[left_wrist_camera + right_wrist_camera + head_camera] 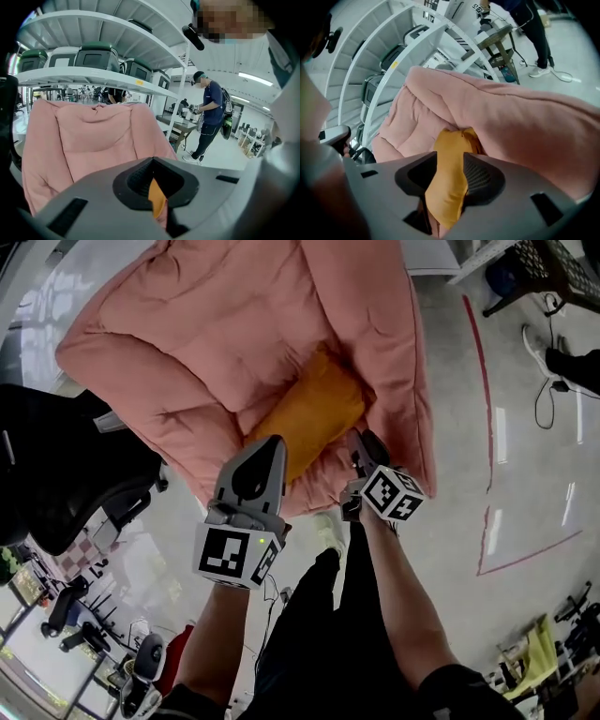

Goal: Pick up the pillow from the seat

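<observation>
While the pillow (305, 413) lies unlifted in the hollow of the seat (187, 334), the right gripper (449, 180) stands half-open at the seat's front with the pillow end between its jaws, seemingly unpinched. Left gripper (152, 187) pinched together, empty. Grasp and lift remain.

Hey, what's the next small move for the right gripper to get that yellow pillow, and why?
Probably ease the right gripper forward until the pillow sits between its pads. The jaws stand apart with the pillow lined up in the gap, but nothing seems to press it yet; it lies on the pink seat.
</observation>
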The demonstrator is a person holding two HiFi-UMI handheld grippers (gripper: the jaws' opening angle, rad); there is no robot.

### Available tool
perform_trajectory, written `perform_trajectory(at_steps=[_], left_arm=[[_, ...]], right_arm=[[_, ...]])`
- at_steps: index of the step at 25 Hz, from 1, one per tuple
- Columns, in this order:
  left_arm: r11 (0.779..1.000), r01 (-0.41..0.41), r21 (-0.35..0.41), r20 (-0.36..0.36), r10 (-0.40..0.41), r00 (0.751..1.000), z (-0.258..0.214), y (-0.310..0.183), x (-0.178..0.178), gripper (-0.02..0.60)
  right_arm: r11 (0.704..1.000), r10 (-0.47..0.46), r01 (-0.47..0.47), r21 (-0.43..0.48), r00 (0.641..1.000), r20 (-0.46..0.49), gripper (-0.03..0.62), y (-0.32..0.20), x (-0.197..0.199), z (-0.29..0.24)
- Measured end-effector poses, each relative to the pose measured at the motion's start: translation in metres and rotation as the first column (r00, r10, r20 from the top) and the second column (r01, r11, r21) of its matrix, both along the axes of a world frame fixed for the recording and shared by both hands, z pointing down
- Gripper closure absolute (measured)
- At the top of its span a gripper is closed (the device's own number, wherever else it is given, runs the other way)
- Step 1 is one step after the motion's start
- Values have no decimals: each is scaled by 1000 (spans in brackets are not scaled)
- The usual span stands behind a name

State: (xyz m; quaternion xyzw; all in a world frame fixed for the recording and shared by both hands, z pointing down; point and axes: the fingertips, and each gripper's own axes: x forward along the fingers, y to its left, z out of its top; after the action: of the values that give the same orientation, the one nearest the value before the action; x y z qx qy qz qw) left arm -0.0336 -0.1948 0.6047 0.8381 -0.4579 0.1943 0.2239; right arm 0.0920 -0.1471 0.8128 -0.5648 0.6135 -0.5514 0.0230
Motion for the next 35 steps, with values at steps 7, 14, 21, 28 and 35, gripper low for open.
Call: perform_trajectory(at_steps=[7,14,21,28,35], left_arm=[[998,17,-62,17,-16,1000,35,-7,-9,575],[996,11,-92,26,-9,1000,56,-7,-12,575],[994,39,-104,29,-36,999,64,-10,-21,575],[993,80,-91,35,-77,996,55,-8,-36,575],[991,120,-64,36,-118,992,32,4,-45,575]], right_arm=[[992,119,-116,-53,990,73,345,-12,-7,53],[987,160,-153,-53,974,161,303,-21,-15,76],[996,84,-82,-18,976,199,313,-38,-29,81],[999,-3,9,-33,981,193,448,-44,-43,72],[990,-139,134,43,980,143,510,-49,-54,29]])
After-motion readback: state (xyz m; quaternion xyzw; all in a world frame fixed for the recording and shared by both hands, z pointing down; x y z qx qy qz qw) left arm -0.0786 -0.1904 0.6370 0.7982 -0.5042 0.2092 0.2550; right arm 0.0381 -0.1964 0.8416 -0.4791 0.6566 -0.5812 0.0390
